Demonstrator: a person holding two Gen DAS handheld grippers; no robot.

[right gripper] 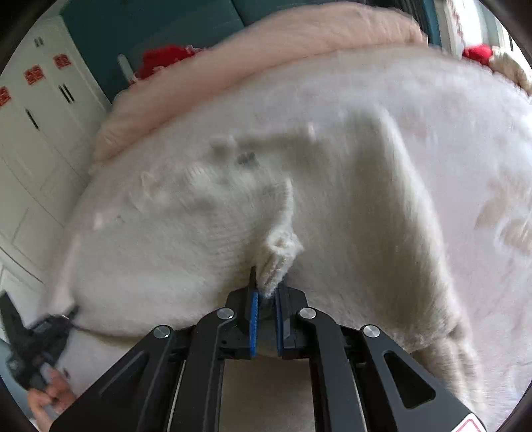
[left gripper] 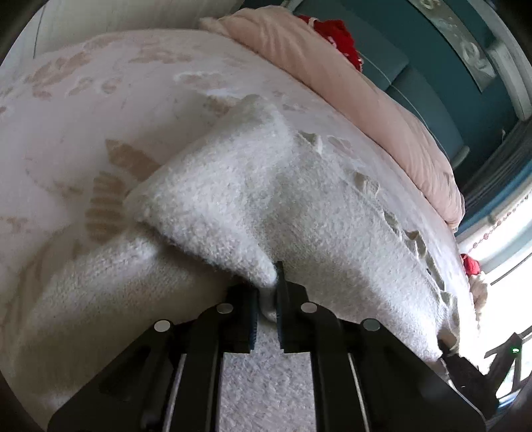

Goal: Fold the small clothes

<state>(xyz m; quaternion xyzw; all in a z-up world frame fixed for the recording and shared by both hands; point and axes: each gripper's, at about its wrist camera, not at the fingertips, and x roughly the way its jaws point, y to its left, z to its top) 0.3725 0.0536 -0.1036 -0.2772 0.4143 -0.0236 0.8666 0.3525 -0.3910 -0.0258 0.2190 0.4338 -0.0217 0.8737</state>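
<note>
A white fuzzy knit sweater [left gripper: 232, 199] lies spread on the bed, also in the right wrist view [right gripper: 186, 239]. My left gripper [left gripper: 267, 292] is shut on a fold of the sweater's edge, lifted over a sleeve. My right gripper [right gripper: 266, 295] is shut on another tuft of the sweater's edge. The right wrist view is motion-blurred. The left gripper [right gripper: 43, 332] and the hand holding it show at the lower left of the right wrist view. The right gripper [left gripper: 465, 362] shows dimly at the sweater's far corner in the left wrist view.
The bed sheet [left gripper: 83, 109] is pale pink with a leaf print. A pink duvet [left gripper: 349, 83] lies bunched along the far side, with red fabric [left gripper: 335, 36] behind it. White cupboards [right gripper: 36, 133] and a teal wall [right gripper: 109, 30] stand beyond the bed.
</note>
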